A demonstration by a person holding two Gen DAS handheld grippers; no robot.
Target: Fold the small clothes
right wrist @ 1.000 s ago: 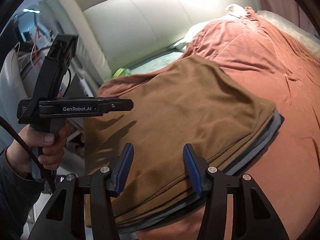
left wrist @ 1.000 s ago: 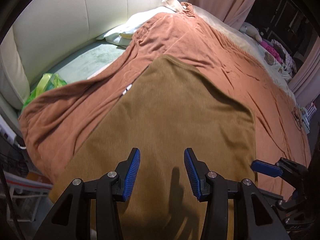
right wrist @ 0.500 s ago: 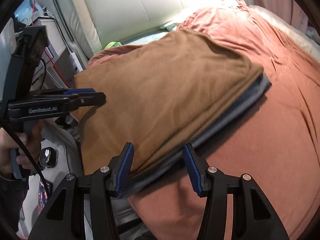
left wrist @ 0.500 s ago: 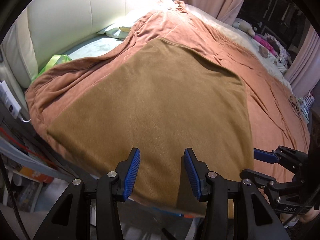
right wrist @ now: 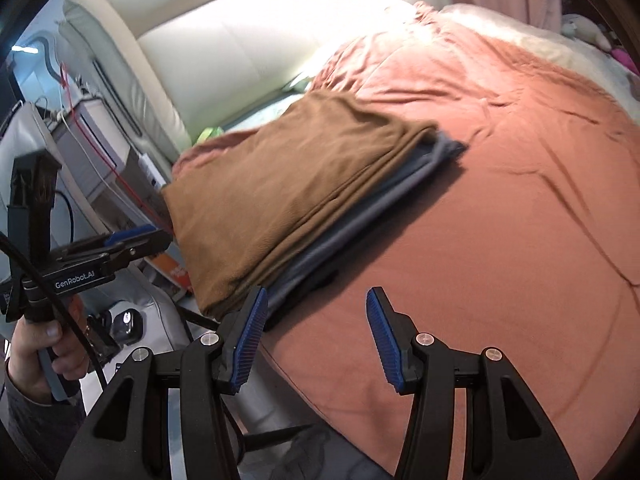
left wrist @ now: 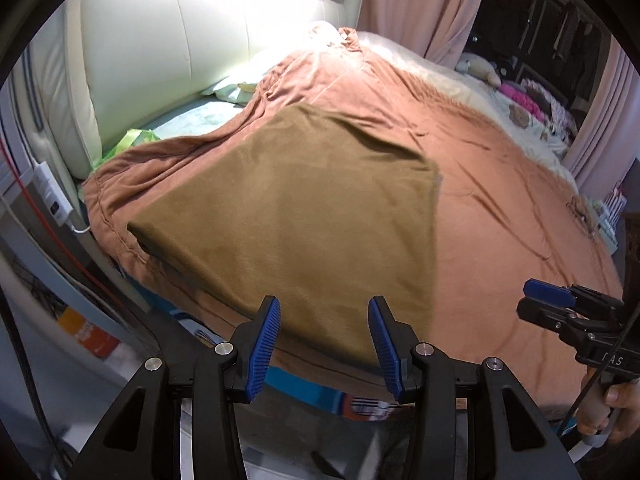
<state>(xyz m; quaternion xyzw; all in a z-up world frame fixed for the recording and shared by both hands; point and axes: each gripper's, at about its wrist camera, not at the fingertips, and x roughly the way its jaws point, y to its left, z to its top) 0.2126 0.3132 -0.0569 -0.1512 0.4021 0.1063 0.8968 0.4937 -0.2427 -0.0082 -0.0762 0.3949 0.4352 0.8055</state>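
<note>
So here's the setup: a folded brown fleece garment (left wrist: 304, 216) is lying flat on a rust-orange bedspread (left wrist: 500, 216), close to the near left corner of the bed. From the right wrist view you can see it's actually the top of a little stack, with a folded grey garment (right wrist: 360, 232) directly underneath and sticking out along the right edge. The brown one's near corner reaches almost to the edge of the bed.

The left gripper (left wrist: 324, 344) hangs over the near edge of the brown piece with its blue ribbed fingers (left wrist: 262, 344) parted about halfway, nothing between them and not touching the cloth. The right gripper (right wrist: 314, 340) is the same story: fingers (right wrist: 382, 336) at a medium gap, empty, hanging over the bedspread just off the near corner of the stack. Its left finger sits visually right next to the grey layer, but I can't tell if it touches.

Each gripper shows up in the other's camera, held by the person's hand (right wrist: 38, 344) on the grip.

Behind the bed is a cream padded headboard (left wrist: 168, 44), with pink curtains (left wrist: 424, 0) to the right. There's a white power strip (left wrist: 52, 196) down the left side of the bed.
</note>
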